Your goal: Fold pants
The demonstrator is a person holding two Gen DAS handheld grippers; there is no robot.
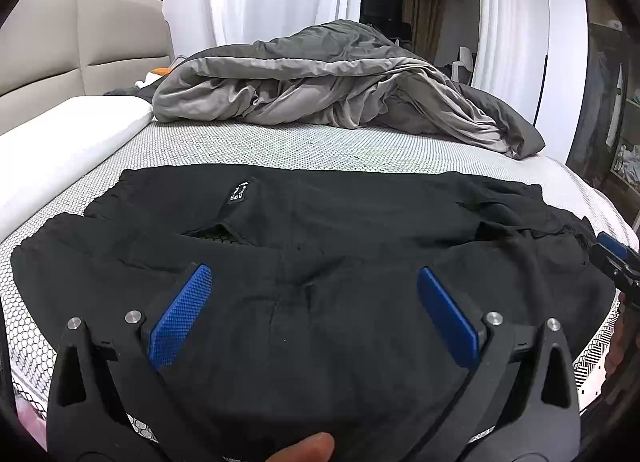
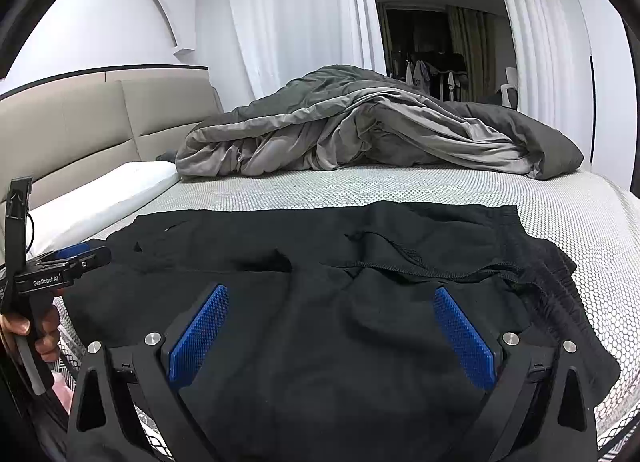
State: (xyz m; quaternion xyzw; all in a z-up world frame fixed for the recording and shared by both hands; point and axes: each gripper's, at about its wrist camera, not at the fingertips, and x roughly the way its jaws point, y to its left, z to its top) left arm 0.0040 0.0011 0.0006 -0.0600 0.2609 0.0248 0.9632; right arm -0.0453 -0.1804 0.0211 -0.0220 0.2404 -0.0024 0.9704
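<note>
Across bed (image 1: 360, 146): pants (image 1: 320, 222) (waistband rightward)

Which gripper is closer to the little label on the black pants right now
Left. The label lies just ahead of the open left gripper, slightly to its left. The open right gripper sits farther along the pants, toward the drawstring end.
</note>
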